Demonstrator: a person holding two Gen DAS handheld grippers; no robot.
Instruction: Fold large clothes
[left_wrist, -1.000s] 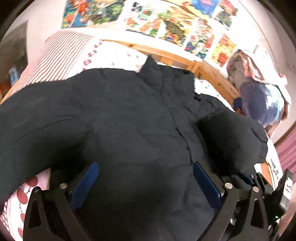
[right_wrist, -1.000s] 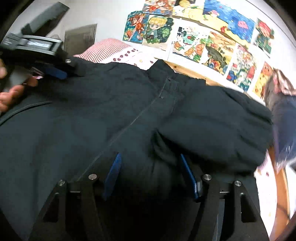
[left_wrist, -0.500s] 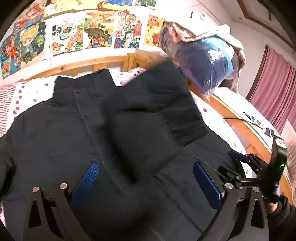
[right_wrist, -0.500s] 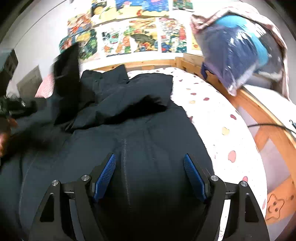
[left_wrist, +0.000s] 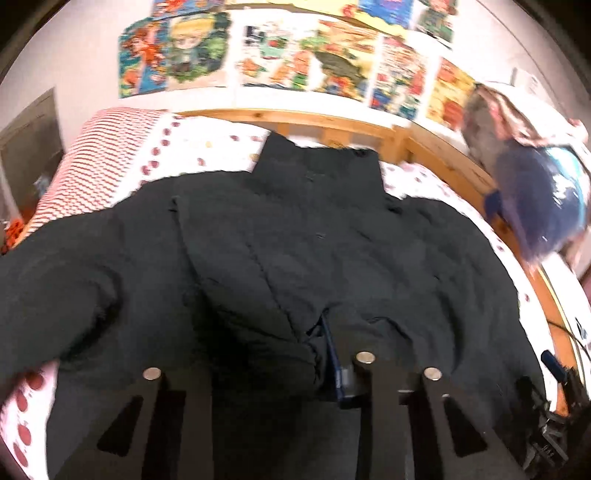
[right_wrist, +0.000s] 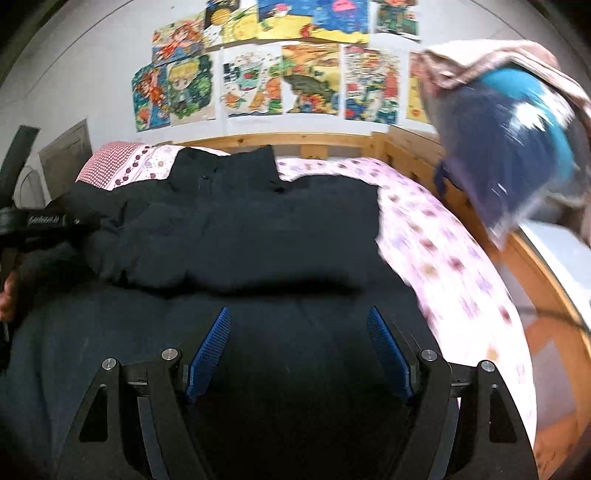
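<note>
The black jacket (right_wrist: 236, 225) lies spread across the bed (right_wrist: 454, 266), collar toward the wooden headboard (right_wrist: 332, 142). The left gripper (left_wrist: 317, 343) is clamped on a bunched fold of its front, while the right gripper (right_wrist: 299, 343) hovers above the hem, fingers wide apart and empty.

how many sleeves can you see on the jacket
2: one sleeve lies folded across the jacket chest, the other sleeve stretches out sideways below the striped pillow.

Left gripper (left_wrist: 314, 343): left pad buried in black jacket (left_wrist: 332, 258) folds | jacket hem: cut off by lower edge, both views | bagged bundle (right_wrist: 517, 147): motion-blurred, contents unreadable | wall posters (right_wrist: 258, 81): detail too soft
</note>
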